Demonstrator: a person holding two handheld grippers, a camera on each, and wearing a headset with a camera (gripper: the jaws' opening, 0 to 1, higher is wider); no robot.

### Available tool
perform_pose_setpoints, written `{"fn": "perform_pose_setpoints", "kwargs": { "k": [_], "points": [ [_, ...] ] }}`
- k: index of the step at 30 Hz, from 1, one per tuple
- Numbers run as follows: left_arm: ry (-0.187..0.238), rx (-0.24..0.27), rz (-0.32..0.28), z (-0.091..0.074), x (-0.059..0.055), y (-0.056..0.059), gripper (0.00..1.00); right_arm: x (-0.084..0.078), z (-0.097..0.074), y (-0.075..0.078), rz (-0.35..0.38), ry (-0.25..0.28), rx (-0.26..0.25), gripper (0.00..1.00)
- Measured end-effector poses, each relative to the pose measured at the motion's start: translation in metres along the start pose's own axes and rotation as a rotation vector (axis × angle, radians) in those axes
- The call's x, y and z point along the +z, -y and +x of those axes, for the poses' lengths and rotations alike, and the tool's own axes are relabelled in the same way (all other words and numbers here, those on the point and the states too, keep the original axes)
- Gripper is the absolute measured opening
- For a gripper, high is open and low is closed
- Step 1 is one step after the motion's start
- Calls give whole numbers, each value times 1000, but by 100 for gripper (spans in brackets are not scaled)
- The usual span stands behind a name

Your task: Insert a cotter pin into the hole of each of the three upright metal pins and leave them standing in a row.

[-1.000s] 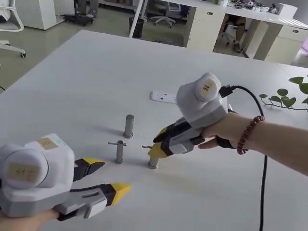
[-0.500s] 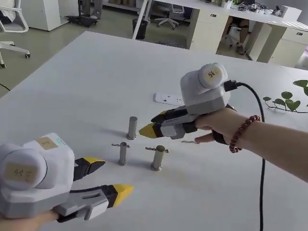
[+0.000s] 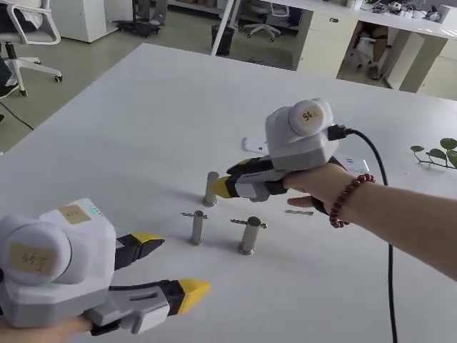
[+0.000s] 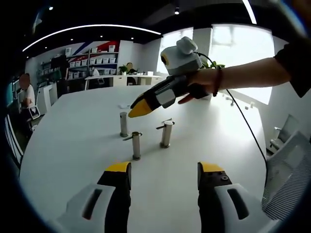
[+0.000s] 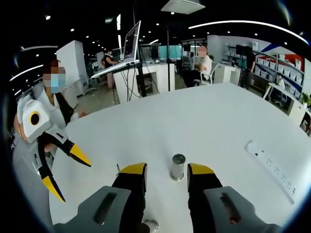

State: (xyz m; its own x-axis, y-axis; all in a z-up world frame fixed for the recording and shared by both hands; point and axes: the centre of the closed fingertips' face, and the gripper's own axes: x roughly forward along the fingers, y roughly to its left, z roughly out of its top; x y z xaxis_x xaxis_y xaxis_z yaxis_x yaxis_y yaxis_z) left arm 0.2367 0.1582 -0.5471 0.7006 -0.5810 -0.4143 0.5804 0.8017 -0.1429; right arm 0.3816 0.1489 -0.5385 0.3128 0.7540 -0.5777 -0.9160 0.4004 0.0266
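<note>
Three upright metal pins stand on the white table (image 3: 128,121). A cotter pin crosses the top of the near left pin (image 3: 198,227) (image 4: 136,145), and another crosses the near right pin (image 3: 249,234) (image 4: 166,134). The far pin (image 3: 211,189) (image 4: 124,124) (image 5: 178,166) stands bare. My right gripper (image 3: 223,182) (image 5: 166,170) (image 4: 141,108) hovers open just right of the far pin, which shows between its jaws a little beyond the tips. A loose cotter pin (image 3: 298,212) lies under the right hand. My left gripper (image 3: 175,266) (image 4: 164,167) (image 5: 58,160) is open and holds nothing, near the front edge.
A white power strip (image 3: 251,146) (image 5: 272,167) lies behind the right gripper. A black cable (image 3: 389,243) trails from the right gripper across the table's right side. Plant leaves (image 3: 435,152) reach in at the far right edge.
The right gripper left a cotter pin through the near right pin, then rose and moved back to the far pin. The left gripper has stayed put. The head camera shifted slightly.
</note>
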Motion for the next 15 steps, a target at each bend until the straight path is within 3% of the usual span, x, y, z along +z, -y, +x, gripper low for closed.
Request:
{"fn": "perform_pose_setpoints", "kwargs": {
  "k": [15],
  "points": [
    [24, -2, -31, 0, 3, -1, 54, -2, 27, 25, -8, -17, -23, 24]
  ]
}}
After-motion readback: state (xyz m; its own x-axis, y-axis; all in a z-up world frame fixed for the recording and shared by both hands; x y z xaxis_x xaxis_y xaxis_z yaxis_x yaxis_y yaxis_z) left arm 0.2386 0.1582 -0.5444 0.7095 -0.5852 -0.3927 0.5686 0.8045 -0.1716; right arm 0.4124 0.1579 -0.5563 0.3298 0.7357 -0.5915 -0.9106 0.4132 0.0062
